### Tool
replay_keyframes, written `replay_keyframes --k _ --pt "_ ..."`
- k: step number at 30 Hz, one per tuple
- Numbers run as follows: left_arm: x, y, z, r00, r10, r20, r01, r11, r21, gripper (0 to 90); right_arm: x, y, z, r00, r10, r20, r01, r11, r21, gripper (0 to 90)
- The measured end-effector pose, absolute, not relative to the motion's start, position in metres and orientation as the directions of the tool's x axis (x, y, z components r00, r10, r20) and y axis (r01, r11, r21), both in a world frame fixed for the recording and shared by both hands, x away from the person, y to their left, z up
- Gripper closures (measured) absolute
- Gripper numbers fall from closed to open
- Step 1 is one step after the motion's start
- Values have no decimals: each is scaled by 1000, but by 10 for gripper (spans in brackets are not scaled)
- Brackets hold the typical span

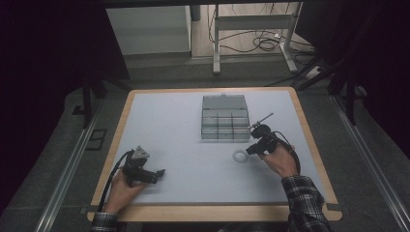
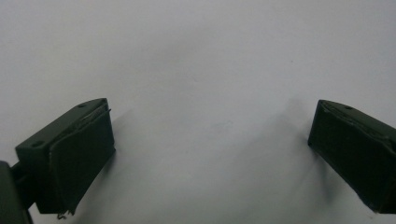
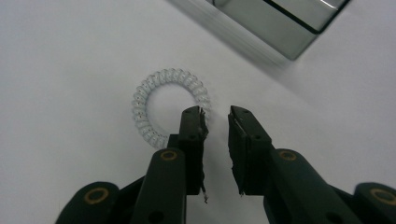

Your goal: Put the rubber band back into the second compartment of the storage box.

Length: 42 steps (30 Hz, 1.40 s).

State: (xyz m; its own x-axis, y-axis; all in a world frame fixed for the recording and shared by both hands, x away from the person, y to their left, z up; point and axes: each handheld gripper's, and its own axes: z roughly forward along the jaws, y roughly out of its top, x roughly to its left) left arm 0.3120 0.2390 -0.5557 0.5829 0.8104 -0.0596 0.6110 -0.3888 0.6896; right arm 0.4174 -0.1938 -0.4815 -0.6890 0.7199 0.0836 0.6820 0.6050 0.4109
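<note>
Clear plastic spiral coil, a hair tie (image 3: 170, 107), lies flat on the white table (image 1: 174, 125), at about 7 o'clock from the grey compartment box (image 1: 225, 123) and well apart from it. By its look it is light, springy and smooth: a soft ring that would squash under pressure and could slide or flick away if nipped at an edge. The best hold is judged to be across one side of the ring, one jaw inside the loop and one outside.

Right gripper (image 3: 216, 116) sits at the tie's 4 o'clock side. Its jaws stand a narrow gap apart; the left one overlaps the ring's rim, and nothing lies between them. No grip is made.

Left gripper (image 2: 210, 140), at the table's 7 o'clock corner, is spread wide over bare table and holds nothing.
</note>
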Motion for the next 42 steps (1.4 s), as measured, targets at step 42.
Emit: replay_keyframes --k 42 --pt "312 239 -556 583 810 -60 611 -389 689 3 433 -156 -468 -748 664 10 652 731 199 816"
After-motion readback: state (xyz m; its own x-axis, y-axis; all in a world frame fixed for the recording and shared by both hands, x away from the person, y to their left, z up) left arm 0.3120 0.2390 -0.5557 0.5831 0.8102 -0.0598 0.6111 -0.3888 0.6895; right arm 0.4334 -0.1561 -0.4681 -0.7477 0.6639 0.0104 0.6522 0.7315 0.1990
